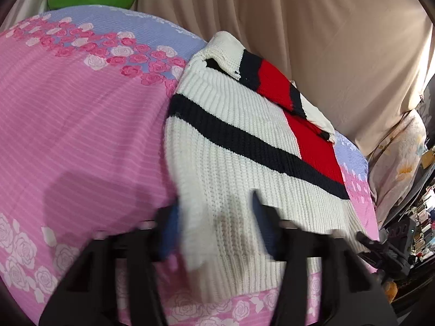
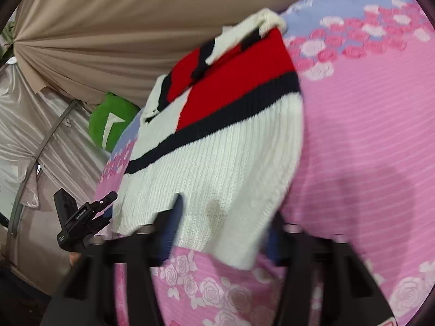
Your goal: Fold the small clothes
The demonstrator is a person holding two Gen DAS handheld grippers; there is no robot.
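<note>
Both wrist views close above the bedsheet (image 1: 81, 108), facing forward, sharing the sweater (image 1: 231, 141) from opposite sides

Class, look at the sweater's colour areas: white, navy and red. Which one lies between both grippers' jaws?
The white ribbed hem area of the sweater. Both grippers, left and right, straddle it with jaws open; the navy stripe and red block lie farther away.
</note>
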